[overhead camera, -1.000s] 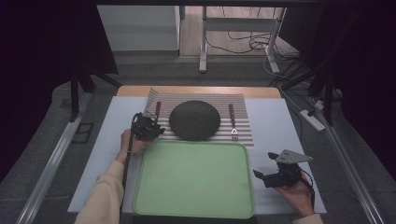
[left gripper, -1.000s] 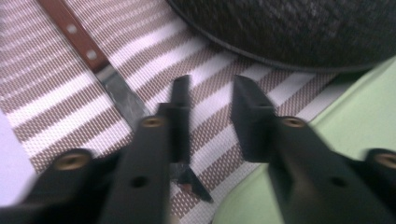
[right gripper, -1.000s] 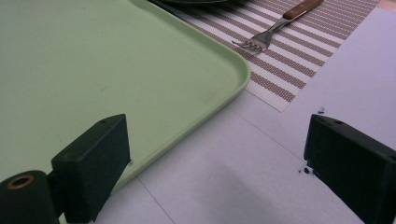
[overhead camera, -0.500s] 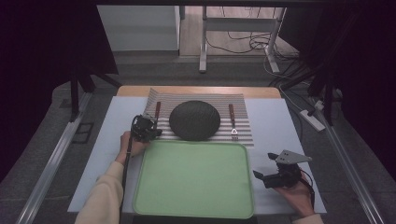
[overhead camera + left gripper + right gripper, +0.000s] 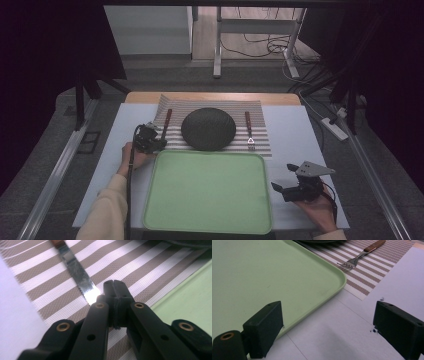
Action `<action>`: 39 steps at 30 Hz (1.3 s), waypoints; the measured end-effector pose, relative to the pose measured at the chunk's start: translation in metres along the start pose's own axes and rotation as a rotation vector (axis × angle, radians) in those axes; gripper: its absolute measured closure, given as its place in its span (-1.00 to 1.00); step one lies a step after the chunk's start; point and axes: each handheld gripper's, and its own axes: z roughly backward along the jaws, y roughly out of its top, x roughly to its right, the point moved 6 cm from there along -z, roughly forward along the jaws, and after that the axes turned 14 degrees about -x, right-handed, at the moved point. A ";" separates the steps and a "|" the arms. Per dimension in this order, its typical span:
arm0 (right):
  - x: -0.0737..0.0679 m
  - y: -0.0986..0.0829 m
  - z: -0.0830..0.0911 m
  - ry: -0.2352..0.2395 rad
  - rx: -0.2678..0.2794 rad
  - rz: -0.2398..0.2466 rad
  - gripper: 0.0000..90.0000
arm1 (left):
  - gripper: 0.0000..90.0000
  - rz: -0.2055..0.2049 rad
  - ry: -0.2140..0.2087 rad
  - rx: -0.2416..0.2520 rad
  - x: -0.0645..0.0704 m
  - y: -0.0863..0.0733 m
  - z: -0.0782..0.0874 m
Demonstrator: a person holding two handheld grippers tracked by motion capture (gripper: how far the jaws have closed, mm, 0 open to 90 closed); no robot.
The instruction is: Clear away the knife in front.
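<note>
The knife [image 5: 75,270] lies flat on the striped mat [image 5: 260,131], to the left of the dark round plate [image 5: 208,128]. Its brown handle points away from the person and its shiny blade points back toward them. The blade has little teeth along one edge.

The left hand-held gripper [image 5: 115,290] is right next to the tip of the blade, on its right side. Its two black jaws are pressed tight together with nothing between them. I cannot tell if they touch the blade or just sit beside it. In the high view this left hand-held gripper [image 5: 149,138] sits at the near left part of the mat, just past the far left corner of the green tray [image 5: 207,192].

The green tray lies on the table [image 5: 300,132] close to the person, and its far edge is just beside the near edge of the mat. The plate sits in the middle of the mat. A fork [image 5: 249,131] with a brown handle lies on the mat to the right of the plate, with its prongs pointing toward the person.

The right hand-held gripper [image 5: 295,189] is well apart from the knife, by the right edge of the tray. Its jaws are wide open and hold nothing. In the right gripper view, one jaw is over the tray's rim and the other is over the bare table.
</note>
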 end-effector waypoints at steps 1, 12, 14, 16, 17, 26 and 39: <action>0.000 0.000 0.000 0.000 0.000 0.000 -0.80 | 0.97 0.000 0.000 0.000 0.000 0.000 0.000; 0.000 0.000 -0.001 0.005 -0.001 -0.001 -0.80 | 0.97 0.054 0.023 0.008 -0.022 -0.018 0.009; -0.001 0.000 -0.001 0.005 -0.001 -0.001 -0.80 | 0.97 0.058 0.025 0.008 -0.024 -0.020 0.010; -0.001 0.000 -0.001 0.005 -0.002 -0.001 -0.80 | 0.97 0.066 0.031 0.010 -0.028 -0.022 0.011; -0.001 0.000 -0.001 0.005 -0.002 -0.001 -0.80 | 0.97 0.066 0.031 0.010 -0.028 -0.022 0.011; 0.000 -0.001 0.001 0.006 0.002 -0.010 -0.80 | 0.97 0.094 0.025 0.015 -0.036 -0.028 0.013; 0.000 -0.005 0.006 0.009 0.019 -0.039 -0.80 | 0.97 0.093 0.045 0.099 -0.036 0.001 0.024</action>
